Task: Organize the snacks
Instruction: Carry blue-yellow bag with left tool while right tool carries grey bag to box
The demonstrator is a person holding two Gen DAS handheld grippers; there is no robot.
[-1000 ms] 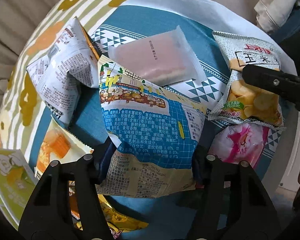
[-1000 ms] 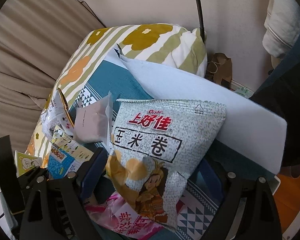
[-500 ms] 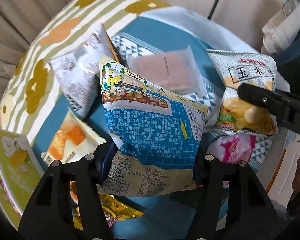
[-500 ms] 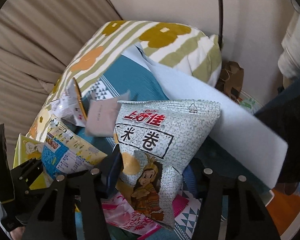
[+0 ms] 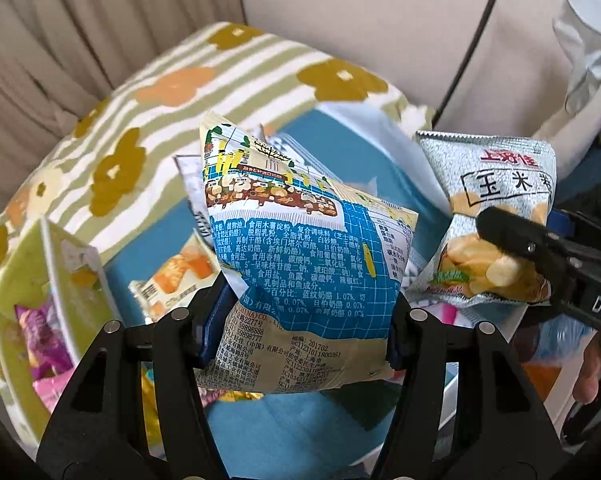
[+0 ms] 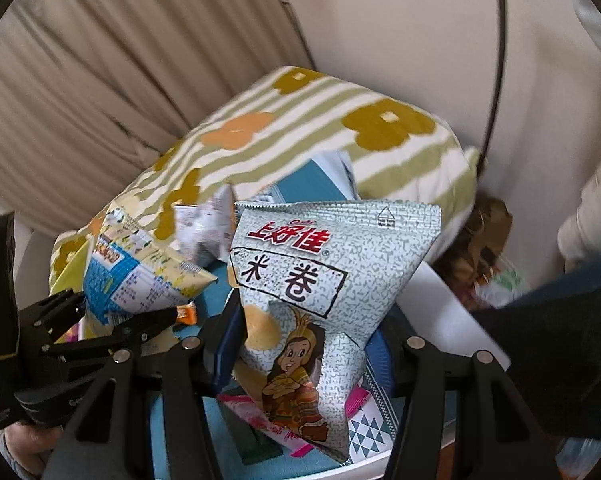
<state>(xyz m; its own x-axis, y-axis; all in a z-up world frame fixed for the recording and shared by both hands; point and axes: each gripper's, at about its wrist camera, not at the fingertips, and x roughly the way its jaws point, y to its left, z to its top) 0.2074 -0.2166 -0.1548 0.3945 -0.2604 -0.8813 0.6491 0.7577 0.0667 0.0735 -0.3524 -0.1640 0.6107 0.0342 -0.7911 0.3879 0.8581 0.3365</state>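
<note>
Both tongs clamped: left gripper on blue bag, right gripper on grey bag, lifted clear. Next: carry to green box, prob.

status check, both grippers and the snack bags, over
Left hand-held gripper shut on blue-and-yellow snack bag, clear of the pile. Right hand-held gripper shut on grey corn-roll bag. Green box at left, nothing blocking.

In the left wrist view, the blue snack bag sits in front, with the grey snack bag to its right. Behind both lies the flowered cushion; at far left stands what seems a box holding packets.
</note>
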